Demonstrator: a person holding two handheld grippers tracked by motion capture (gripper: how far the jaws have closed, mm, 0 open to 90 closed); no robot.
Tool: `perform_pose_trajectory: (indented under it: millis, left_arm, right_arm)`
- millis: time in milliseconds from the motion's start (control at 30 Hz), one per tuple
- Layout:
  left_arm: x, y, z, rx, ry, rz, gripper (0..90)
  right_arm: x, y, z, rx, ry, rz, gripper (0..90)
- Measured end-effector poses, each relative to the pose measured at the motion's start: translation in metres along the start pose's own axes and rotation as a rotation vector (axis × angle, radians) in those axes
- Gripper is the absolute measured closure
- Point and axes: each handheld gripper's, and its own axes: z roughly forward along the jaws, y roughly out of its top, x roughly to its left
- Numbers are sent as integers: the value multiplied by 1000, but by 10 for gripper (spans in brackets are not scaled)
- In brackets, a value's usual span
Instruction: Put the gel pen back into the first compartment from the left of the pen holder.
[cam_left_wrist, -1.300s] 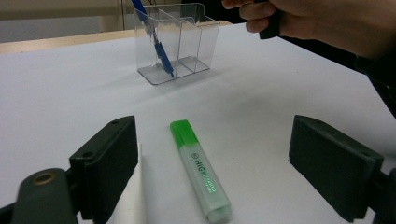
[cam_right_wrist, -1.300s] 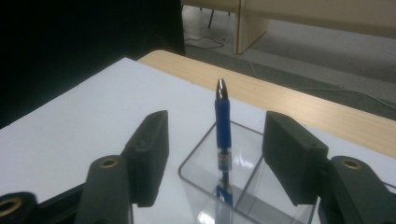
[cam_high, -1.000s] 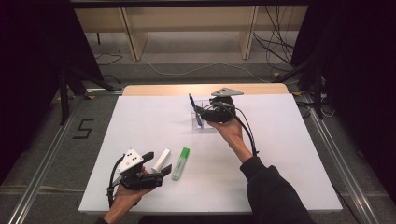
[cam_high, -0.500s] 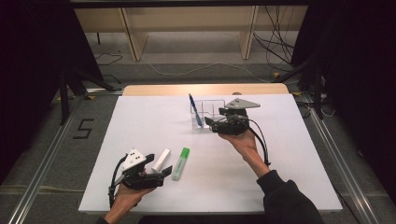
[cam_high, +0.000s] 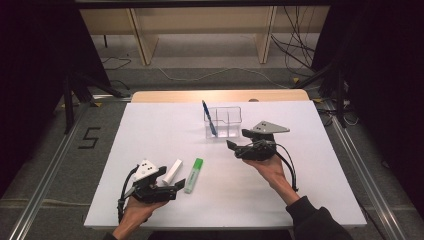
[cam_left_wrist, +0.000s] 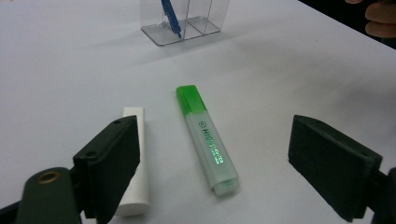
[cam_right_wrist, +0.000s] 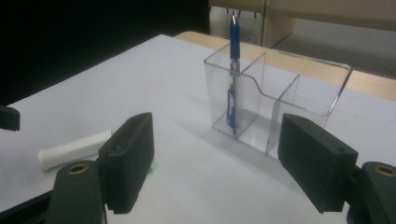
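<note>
A blue pen (cam_high: 209, 118) leans in the clear holder (cam_high: 223, 121); the right gripper (cam_high: 234, 146), jaws apart, sits just beside it.

Left gripper (cam_high: 172, 186): black body topped by a white plate carrying small dark dots; a black cable loops from its left side back toward the hand. In the left gripper view the jaws are thick matte-black blocks with small recessed screw holes; a brass-coloured ring sits in the arm of the left jaw.

Right gripper (cam_high: 235, 147): black body with a grey three-cornered plate on top, marked with small dark dots; a black cable trails along the forearm. Its jaws match, with a brass-ringed hole at each base.

Right forearm: dark long sleeve.
</note>
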Motion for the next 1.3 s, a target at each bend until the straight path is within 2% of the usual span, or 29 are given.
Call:
perform_pose_trajectory:
  millis: [133, 167, 500, 733, 867, 1167, 1233, 1300]
  left_arm:
    - [-1, 1, 0, 7, -1, -1, 160]
    - [-1, 1, 0, 10, -2, 0, 159]
    - [-2, 2, 3, 36, -13, -5, 160]
    - [-5, 6, 7, 61, -19, -10, 161]
    - [-6, 9, 11, 96, -24, -7, 162]
    - [-12, 16, 20, 139, -29, -14, 169]
    - [-13, 20, 26, 174, -24, -8, 169]
    - [-14, 21, 28, 188, -24, -8, 170]
  right_arm:
    - [0, -5, -4, -3, -13, 2, 280]
    - [-1, -6, -6, -5, 1, 2, 273]
    - [0, -15, -19, -6, 14, 31, 261]
    - [-2, -25, -33, -3, 23, 32, 252]
    - [-3, -29, -41, -7, 19, 51, 251]
    - [-1, -38, -51, -5, 27, 50, 239]
    - [0, -40, -53, -4, 30, 44, 233]
    - [1, -40, -54, -2, 29, 47, 231]
